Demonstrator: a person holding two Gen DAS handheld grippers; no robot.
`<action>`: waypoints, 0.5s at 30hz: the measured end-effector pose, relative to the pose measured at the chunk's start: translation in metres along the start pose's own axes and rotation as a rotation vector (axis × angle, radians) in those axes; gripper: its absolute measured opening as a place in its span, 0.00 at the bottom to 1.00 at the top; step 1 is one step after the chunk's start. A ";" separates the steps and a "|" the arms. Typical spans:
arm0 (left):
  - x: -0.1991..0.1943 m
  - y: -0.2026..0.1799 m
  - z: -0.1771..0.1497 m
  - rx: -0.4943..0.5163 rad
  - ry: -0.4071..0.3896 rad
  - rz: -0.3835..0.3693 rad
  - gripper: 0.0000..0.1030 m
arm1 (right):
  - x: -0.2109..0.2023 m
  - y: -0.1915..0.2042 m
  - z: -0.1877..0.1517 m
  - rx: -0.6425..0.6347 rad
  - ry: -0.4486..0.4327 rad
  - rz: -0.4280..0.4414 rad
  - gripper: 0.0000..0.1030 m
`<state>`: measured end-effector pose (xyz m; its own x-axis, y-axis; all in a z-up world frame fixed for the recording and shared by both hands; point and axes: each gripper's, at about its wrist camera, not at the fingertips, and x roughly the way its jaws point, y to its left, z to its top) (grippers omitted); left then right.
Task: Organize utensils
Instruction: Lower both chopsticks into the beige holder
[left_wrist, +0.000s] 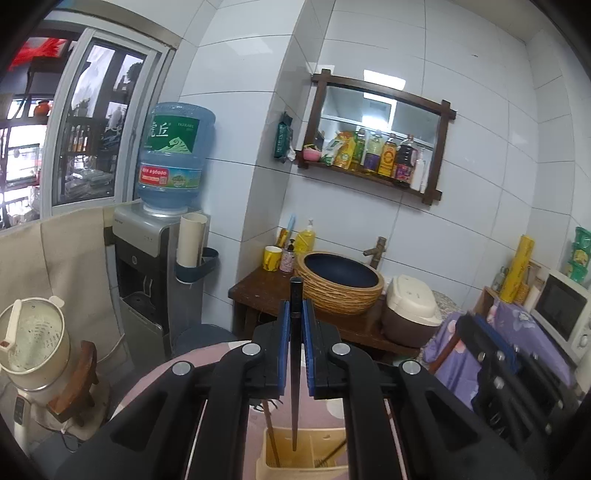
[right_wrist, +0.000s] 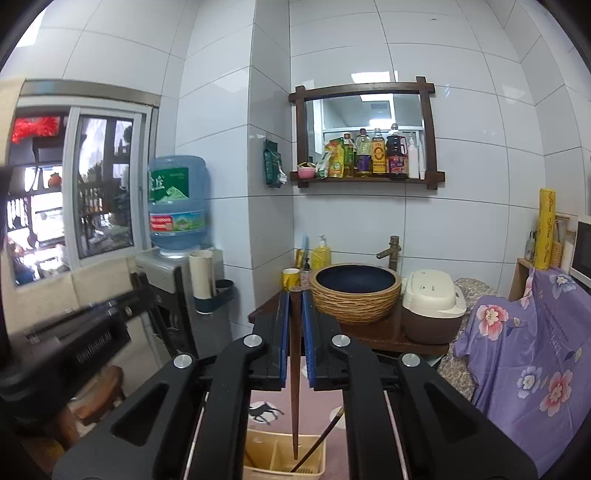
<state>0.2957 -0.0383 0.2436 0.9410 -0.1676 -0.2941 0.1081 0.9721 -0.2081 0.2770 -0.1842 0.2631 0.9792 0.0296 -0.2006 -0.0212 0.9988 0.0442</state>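
Observation:
My left gripper (left_wrist: 295, 306) is shut on a dark chopstick (left_wrist: 294, 387) that hangs point down over a beige utensil holder (left_wrist: 301, 456) on the pink table. My right gripper (right_wrist: 295, 297) is shut on a brown chopstick (right_wrist: 294, 384), its tip hanging over the same beige utensil holder (right_wrist: 284, 456). Another brown chopstick (left_wrist: 271, 434) stands in the holder's left compartment. A dark thin utensil (right_wrist: 321, 437) leans in the right compartment. The right gripper (left_wrist: 495, 339) shows at the right of the left wrist view, and the left gripper (right_wrist: 85, 325) at the left of the right wrist view.
A woven basin (left_wrist: 340, 282) and a rice cooker (left_wrist: 410, 310) sit on a dark wooden stand ahead. A water dispenser (left_wrist: 147, 266) stands at the left, a purple floral cloth (right_wrist: 528, 354) and a microwave (left_wrist: 563, 308) at the right. An electric pot (left_wrist: 35, 343) sits at the left.

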 end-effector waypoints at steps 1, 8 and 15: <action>0.005 0.001 -0.005 0.001 0.008 0.000 0.08 | 0.008 -0.002 -0.009 0.012 0.023 -0.006 0.08; 0.041 0.016 -0.056 -0.016 0.119 -0.002 0.08 | 0.042 -0.011 -0.063 0.040 0.127 -0.029 0.08; 0.064 0.024 -0.094 -0.028 0.212 -0.002 0.08 | 0.052 -0.024 -0.089 0.077 0.177 -0.033 0.08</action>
<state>0.3282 -0.0412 0.1326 0.8521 -0.2028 -0.4825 0.0977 0.9673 -0.2341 0.3109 -0.2035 0.1642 0.9281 0.0100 -0.3721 0.0327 0.9936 0.1083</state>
